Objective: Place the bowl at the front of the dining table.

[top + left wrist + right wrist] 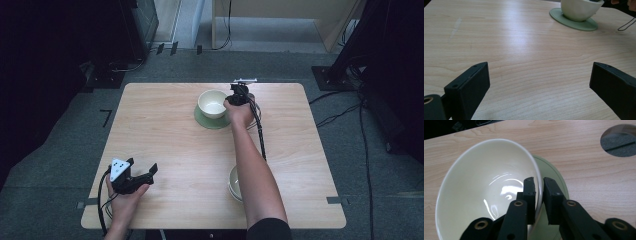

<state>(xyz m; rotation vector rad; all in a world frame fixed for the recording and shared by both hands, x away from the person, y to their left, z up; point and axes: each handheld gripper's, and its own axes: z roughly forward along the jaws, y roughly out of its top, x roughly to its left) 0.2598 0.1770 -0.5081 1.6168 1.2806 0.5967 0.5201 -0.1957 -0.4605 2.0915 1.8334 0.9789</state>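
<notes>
From the high view, your right gripper (pixel 239 96) is at the far middle of the table (pixel 165 140), its jaws set over the right-hand rim of the cream bowl (pixel 212 103). The bowl sits on the green saucer (pixel 212 121), roughly centred on it, which looks like the reason for gripping the rim: you can steer the bowl onto the saucer without reaching under it. Your left gripper (pixel 134 176) rests near the front left corner, well apart from the work, out of the way. A second bowl (pixel 234 183) sits near the front edge, partly hidden by your right forearm.

In the left gripper view, your jaws stand wide apart with nothing but bare table (pixel 519 57) between them. The bowl (pixel 580 10) and saucer (pixel 574 22) lie far ahead at the upper right, the bowl upright on the saucer.

In the right gripper view, your right gripper (pixel 539 187) straddles the wall of the bowl (pixel 486 190), one jaw inside and one outside. A sliver of a gap shows beside the outer jaw, so I judge the pinch slack rather than firm. The saucer (pixel 556 180) peeks out beneath. The bowl's mouth faces up; being round, it has no long axis across the table, only its upright axis, which appears level with the saucer under it.
</notes>
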